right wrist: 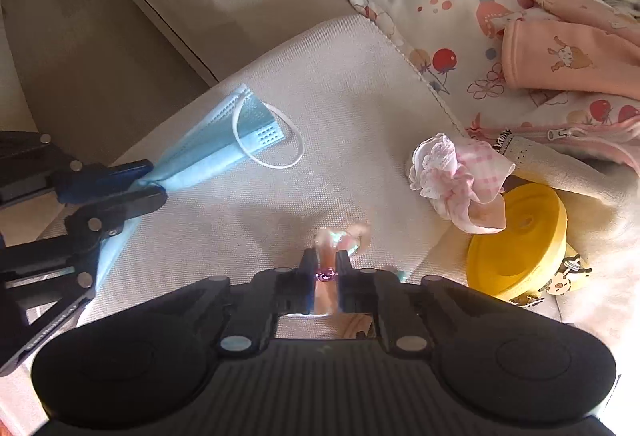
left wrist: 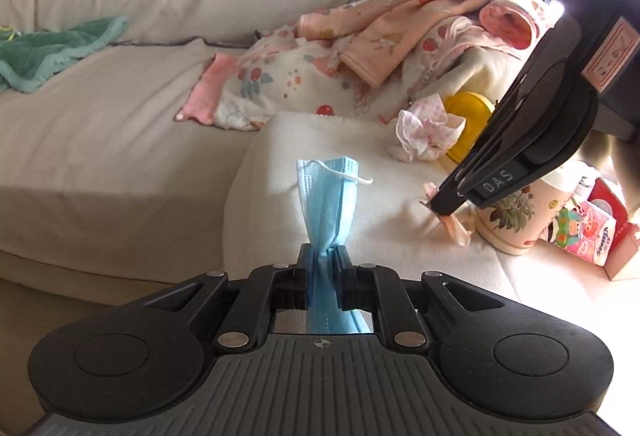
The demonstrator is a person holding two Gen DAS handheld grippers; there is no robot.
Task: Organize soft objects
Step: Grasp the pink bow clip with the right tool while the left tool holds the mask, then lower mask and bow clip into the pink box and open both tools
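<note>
Cushion (right wrist: 352, 108) fabric carried the work: one blue face mask (left wrist: 326, 196) stood clamped in the left tool (left wrist: 323, 264), its long axis running straight out from the tips. One small pink ribbon-like scrap (right wrist: 340, 236) was pinched in the right tool (right wrist: 325, 268), pressed down on the cushion. One pink checked scrunchie (right wrist: 456, 176) lay just beyond, nearer the right tool, beside one yellow lid (right wrist: 520, 240).

One blue face mask (left wrist: 326, 204), one pink checked scrunchie (right wrist: 456, 176), one yellow lid (right wrist: 516, 240), one pink ribbon (left wrist: 456, 226), two grippers.
</note>
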